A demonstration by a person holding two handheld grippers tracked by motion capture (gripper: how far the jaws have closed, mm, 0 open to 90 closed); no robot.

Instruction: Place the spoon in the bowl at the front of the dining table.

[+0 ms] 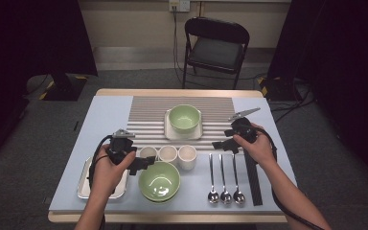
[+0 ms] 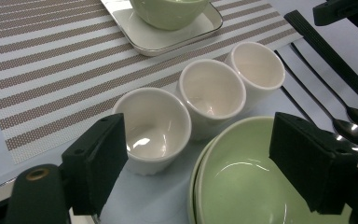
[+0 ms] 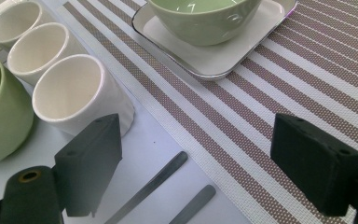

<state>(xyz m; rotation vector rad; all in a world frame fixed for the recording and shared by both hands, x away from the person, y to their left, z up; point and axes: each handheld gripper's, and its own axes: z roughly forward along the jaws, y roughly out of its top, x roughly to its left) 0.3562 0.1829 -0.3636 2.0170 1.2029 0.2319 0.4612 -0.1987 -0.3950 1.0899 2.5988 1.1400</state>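
Observation:
Three cream cups stand in a row: the left cup [image 1: 148, 153] [image 2: 153, 127], the middle cup [image 1: 167, 154] [image 2: 211, 92] and the right cup [image 1: 187, 156] [image 3: 79, 93]. Stacked green bowls [image 1: 159, 181] [image 2: 251, 177] sit in front of them. Another green bowl [image 1: 184, 117] [image 3: 204, 16] rests on a white square plate [image 1: 169, 133] [image 3: 223, 56] on the striped placemat [image 1: 148, 112]. My left gripper [image 1: 141, 165] [image 2: 209, 168] hangs open beside the left cup and the bowls' rim. My right gripper [image 1: 222, 145] [image 3: 200, 154] is open above the spoon handles, right of the cups.
Three spoons [image 1: 225, 184] lie at the front right, with a black strip [image 1: 253, 177] beside them. A metal tray [image 1: 84, 184] sits at the front left under my left hand. A black folding chair [image 1: 215, 48] stands beyond the table's far edge.

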